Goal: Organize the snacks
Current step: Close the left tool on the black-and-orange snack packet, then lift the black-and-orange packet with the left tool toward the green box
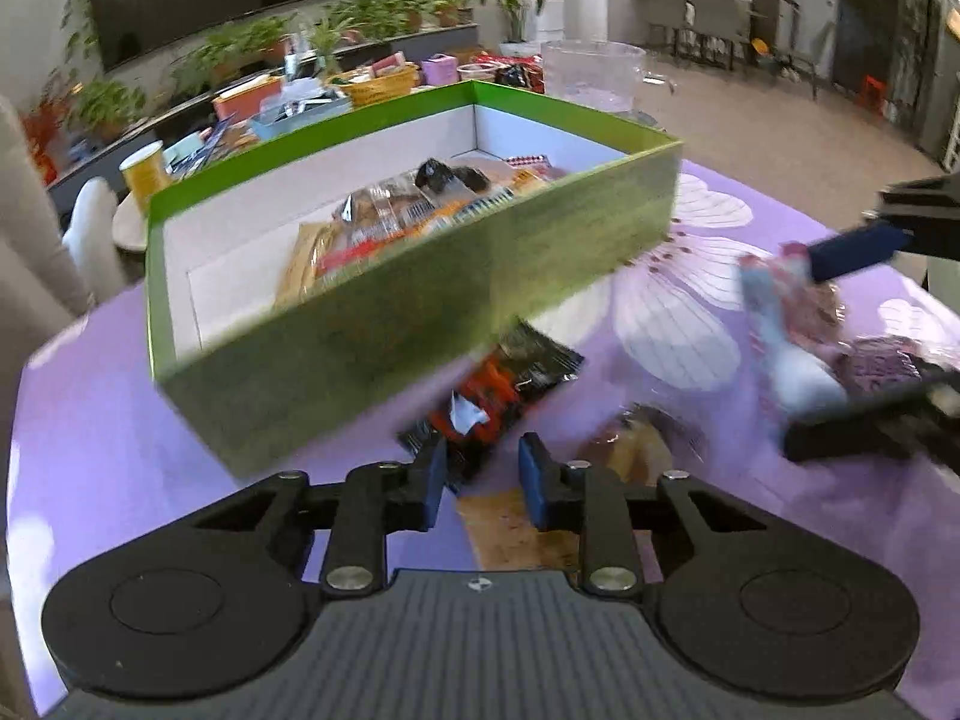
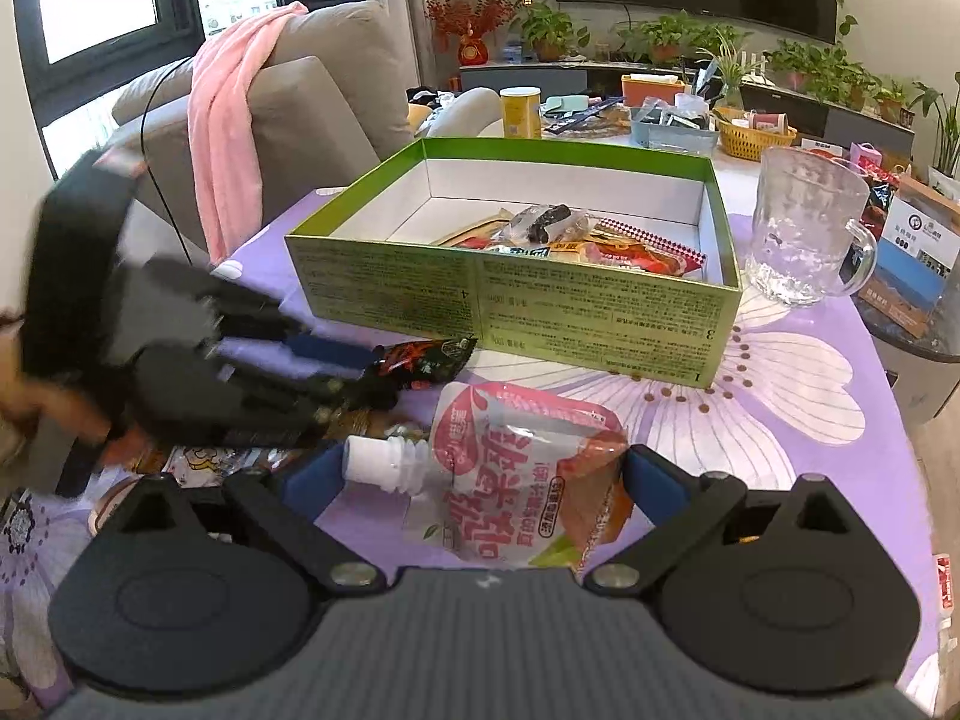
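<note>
Snacks are gathered beside the green box (image 2: 510, 300).
Left gripper (image 1: 480, 483), fingers parted around the black packet (image 1: 498, 396), should be closed squarely; right gripper (image 2: 480, 474) is open astride the pink pouch (image 2: 522, 480).

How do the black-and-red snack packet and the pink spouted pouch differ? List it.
The black-and-red snack packet is dark and flat; the pink spouted pouch is pale, with a white cap. The packet lies against the green box; the pouch lies apart from it, between the right gripper pads. Both lie on the purple tablecloth, outside the box.

Green box (image 2: 600, 324) wall just beyond scattered packets (image 2: 420, 360); glass mug (image 2: 804, 228) beside its right corner.
</note>
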Tool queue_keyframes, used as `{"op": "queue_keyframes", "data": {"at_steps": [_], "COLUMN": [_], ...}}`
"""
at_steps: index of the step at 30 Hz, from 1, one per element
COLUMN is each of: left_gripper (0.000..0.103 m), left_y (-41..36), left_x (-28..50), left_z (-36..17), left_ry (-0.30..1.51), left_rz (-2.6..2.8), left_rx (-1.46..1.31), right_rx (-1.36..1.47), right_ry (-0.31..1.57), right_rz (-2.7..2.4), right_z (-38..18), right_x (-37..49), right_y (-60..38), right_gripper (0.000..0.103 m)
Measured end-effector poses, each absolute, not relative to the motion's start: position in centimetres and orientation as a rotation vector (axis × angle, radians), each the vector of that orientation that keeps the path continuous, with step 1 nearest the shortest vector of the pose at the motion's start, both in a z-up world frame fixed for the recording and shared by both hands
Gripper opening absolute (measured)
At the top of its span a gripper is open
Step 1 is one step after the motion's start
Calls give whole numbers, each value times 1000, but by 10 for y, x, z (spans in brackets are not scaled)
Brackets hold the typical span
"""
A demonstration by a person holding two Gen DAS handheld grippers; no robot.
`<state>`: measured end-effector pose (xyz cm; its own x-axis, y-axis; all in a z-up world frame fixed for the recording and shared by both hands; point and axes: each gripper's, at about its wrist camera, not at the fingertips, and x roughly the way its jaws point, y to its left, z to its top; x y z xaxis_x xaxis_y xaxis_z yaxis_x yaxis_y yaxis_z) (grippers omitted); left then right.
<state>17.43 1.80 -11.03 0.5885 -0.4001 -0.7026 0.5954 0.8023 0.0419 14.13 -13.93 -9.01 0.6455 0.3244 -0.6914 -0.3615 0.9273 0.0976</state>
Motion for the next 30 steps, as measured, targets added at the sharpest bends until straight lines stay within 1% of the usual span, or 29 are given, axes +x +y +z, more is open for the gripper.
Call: {"op": "queue_keyframes", "data": {"at_steps": [1, 4, 7, 9, 10, 15, 18, 19, 20, 23, 25, 30], "left_gripper": [21, 21, 22, 31, 37, 38, 39, 37, 32, 28, 21, 19], "left_y": [19, 21, 17, 10, 7, -9, -14, -13, -12, -3, 3, 22], "left_x": [166, 142, 131, 135, 141, 186, 192, 194, 197, 206, 204, 181], "left_z": [-110, -106, -98, -93, -92, -98, -106, -105, -104, -101, -99, -97], "left_ry": [749, 785, 728, 624, 597, 618, 593, 595, 611, 692, 722, 762], "left_rz": [-591, -590, -564, -543, -538, -641, -721, -747, -766, -800, -786, -763], "left_rx": [265, 234, 300, 415, 463, 615, 699, 707, 699, 581, 507, 291], "right_rx": [-51, -49, -40, -40, -39, -32, -31, -31, -30, -22, -11, -11], "right_ry": [777, 774, 772, 771, 772, 778, 778, 779, 780, 783, 783, 780], "right_rz": [391, 393, 393, 392, 392, 403, 400, 399, 397, 391, 390, 397], "right_z": [-90, -90, -90, -90, -89, -88, -87, -87, -87, -88, -88, -87], "right_x": [141, 140, 139, 138, 137, 133, 132, 133, 133, 135, 135, 132], "right_y": [-139, -140, -142, -141, -141, -140, -141, -141, -141, -142, -143, -142], "right_gripper": [77, 77, 77, 77, 77, 77, 77, 77, 77, 77, 77, 77]}}
